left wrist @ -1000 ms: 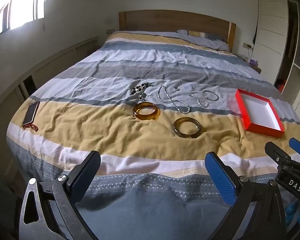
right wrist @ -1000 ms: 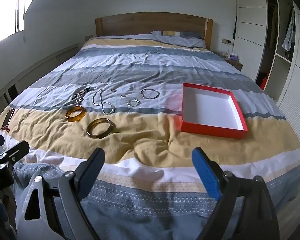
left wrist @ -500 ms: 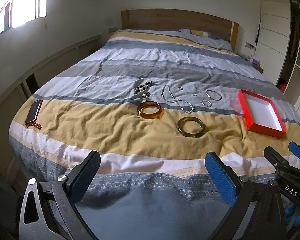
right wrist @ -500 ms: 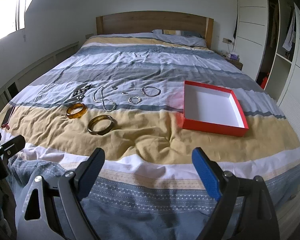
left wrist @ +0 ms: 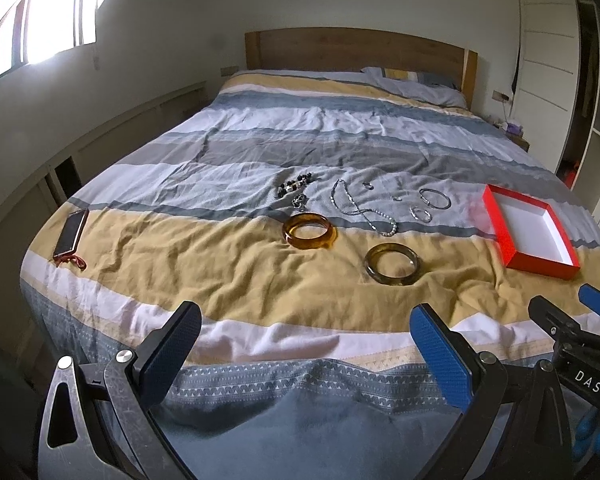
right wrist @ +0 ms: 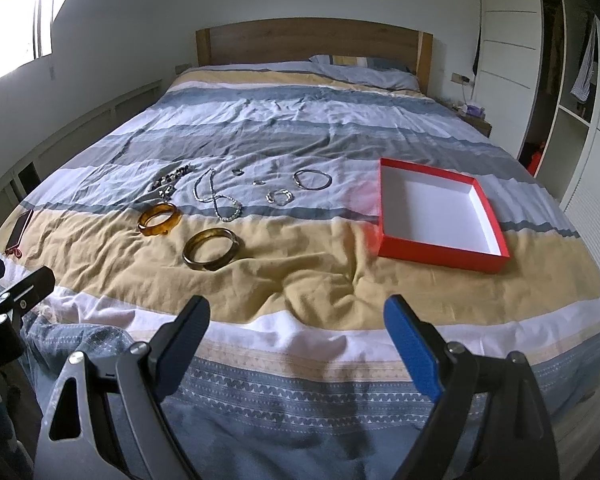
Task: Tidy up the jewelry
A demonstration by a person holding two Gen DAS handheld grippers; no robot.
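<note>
While both grippers [left wrist: 305, 334] [right wrist: 296, 326] gape, jewelry lies clear of the red box [right wrist: 440, 254].

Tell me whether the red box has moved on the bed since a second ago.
No. The red box keeps its place beside the bracelets on the bedspread; only the cameras shifted slightly.

Striped bed [right wrist: 300, 128], scattered jewelry [right wrist: 220, 196], empty red box [right wrist: 440, 254], right gripper [right wrist: 296, 328] spread wide

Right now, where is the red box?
The red box lies open and empty on the bed, right of all the jewelry in both views; its nearest neighbour is the thin silver bangle.
</note>
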